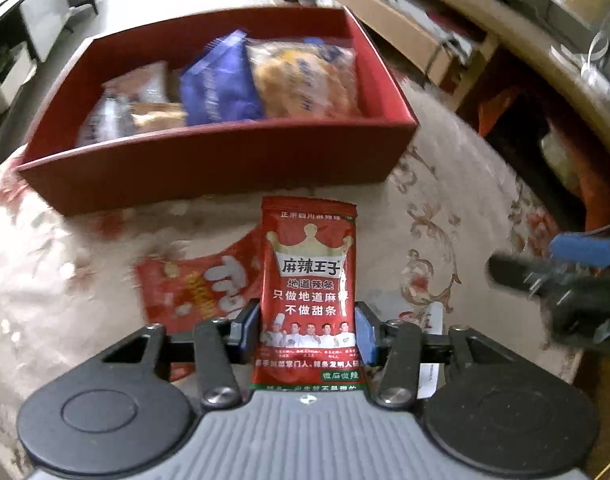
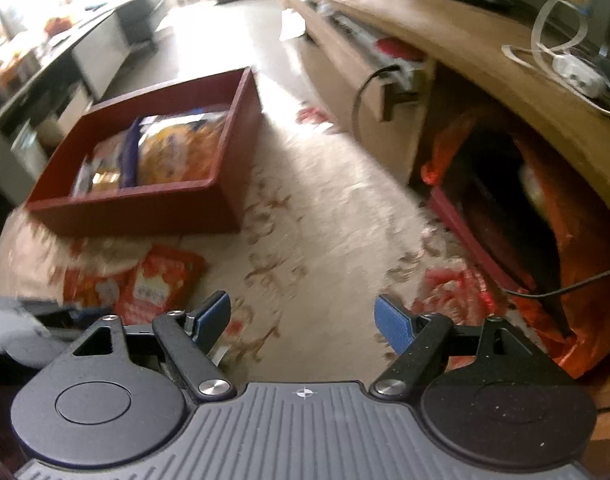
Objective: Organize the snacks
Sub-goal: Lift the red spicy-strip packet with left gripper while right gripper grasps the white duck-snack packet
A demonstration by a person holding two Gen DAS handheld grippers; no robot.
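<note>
Fingers of the left gripper (image 1: pixel 308 330) pinch a red foil spicy-strip packet (image 1: pixel 308 280) short of the red cardboard box (image 1: pixel 209 168) ahead. Held low, it could flop or snag the box's near wall. The right gripper (image 2: pixel 303 320) hangs open, empty.

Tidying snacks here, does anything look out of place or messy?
Yes. One red packet lies loose on the tablecloth outside the red box; the left gripper holds another packet.

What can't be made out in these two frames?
- Left wrist view: lower end of the red packet, hidden behind the left hand-held gripper.
- Left wrist view: red bag print, motion-blurred.
- Right wrist view: snacks in the box, blurred.
- Right wrist view: cabinet cavity, too dark.
</note>
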